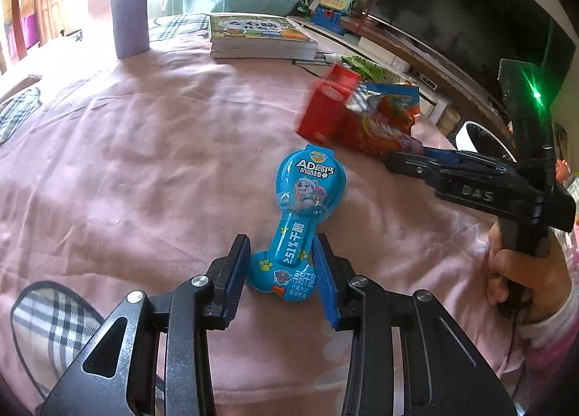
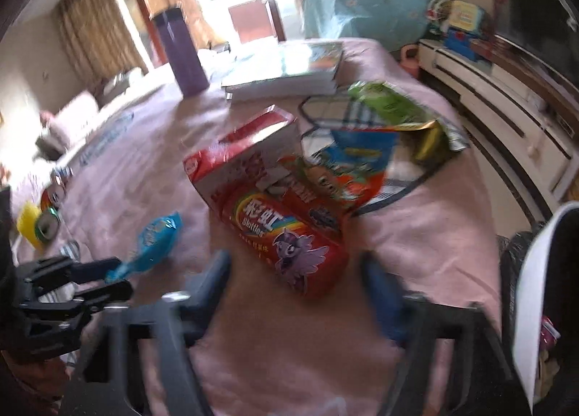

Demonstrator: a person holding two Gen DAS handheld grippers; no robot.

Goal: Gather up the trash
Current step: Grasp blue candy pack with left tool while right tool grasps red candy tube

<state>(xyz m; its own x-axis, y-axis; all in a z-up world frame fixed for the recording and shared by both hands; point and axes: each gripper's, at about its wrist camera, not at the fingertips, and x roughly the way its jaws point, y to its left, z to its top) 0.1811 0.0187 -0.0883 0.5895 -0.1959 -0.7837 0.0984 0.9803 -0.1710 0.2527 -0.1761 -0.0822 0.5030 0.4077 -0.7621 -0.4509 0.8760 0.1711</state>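
Observation:
A blue cartoon snack wrapper (image 1: 302, 215) lies on the pink bedspread (image 1: 144, 162). My left gripper (image 1: 281, 267) is open, its blue pads on either side of the wrapper's narrow lower end. The wrapper also shows in the right wrist view (image 2: 153, 246). My right gripper (image 2: 296, 284) is open just in front of a red Skittles box (image 2: 286, 235), which lies among a red milk carton (image 2: 246, 159) and torn snack bags (image 2: 347, 169). In the left wrist view the right gripper (image 1: 405, 157) reaches toward that pile (image 1: 354, 115).
A purple flask (image 1: 130, 3) and a stack of books (image 1: 260, 36) stand at the far side of the bed. A white bin (image 2: 535, 307) stands at the right bedside. Cans and a yellow object (image 2: 39, 224) lie at the left. A TV cabinet (image 2: 506, 104) runs along the right.

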